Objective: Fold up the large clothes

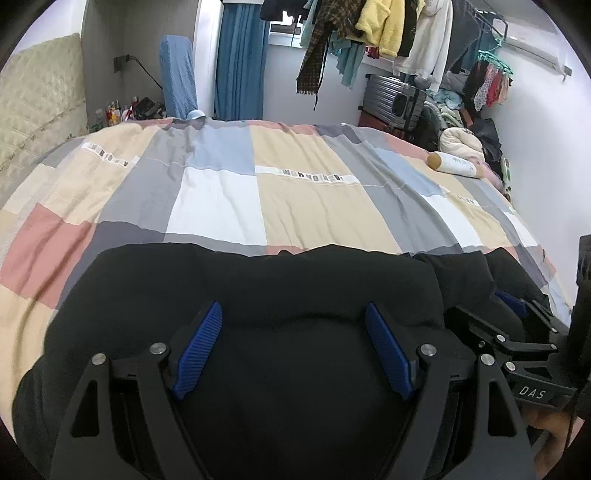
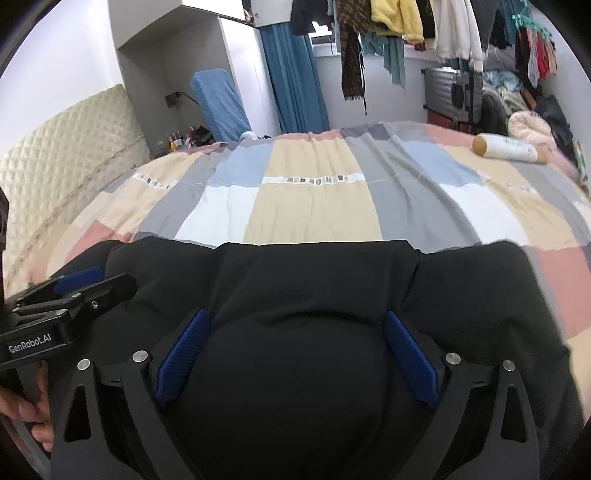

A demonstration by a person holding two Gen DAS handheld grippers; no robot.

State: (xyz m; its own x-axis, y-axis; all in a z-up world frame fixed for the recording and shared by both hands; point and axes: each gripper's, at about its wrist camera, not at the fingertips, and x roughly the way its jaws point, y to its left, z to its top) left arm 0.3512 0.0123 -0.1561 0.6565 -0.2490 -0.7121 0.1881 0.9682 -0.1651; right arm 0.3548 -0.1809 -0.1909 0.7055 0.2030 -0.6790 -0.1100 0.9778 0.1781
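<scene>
A large black garment (image 1: 258,280) lies folded on the near part of the bed and also fills the lower right wrist view (image 2: 314,280). My left gripper (image 1: 293,314) is open, its blue pads (image 1: 201,347) spread wide over the black cloth with a bulge of it between them. My right gripper (image 2: 297,321) is open in the same way over the cloth, blue pads (image 2: 410,354) apart. Each gripper shows from the side in the other's view: the right one (image 1: 517,332) and the left one (image 2: 70,291). Whether cloth is pinched anywhere is not visible.
The bed has a patchwork quilt (image 1: 221,192) of beige, grey, white and pink. A white bottle (image 1: 456,164) lies on its far right. A padded headboard (image 1: 40,103) is at left. Hanging clothes (image 1: 376,29), a suitcase (image 1: 391,99) and piled items stand beyond the bed.
</scene>
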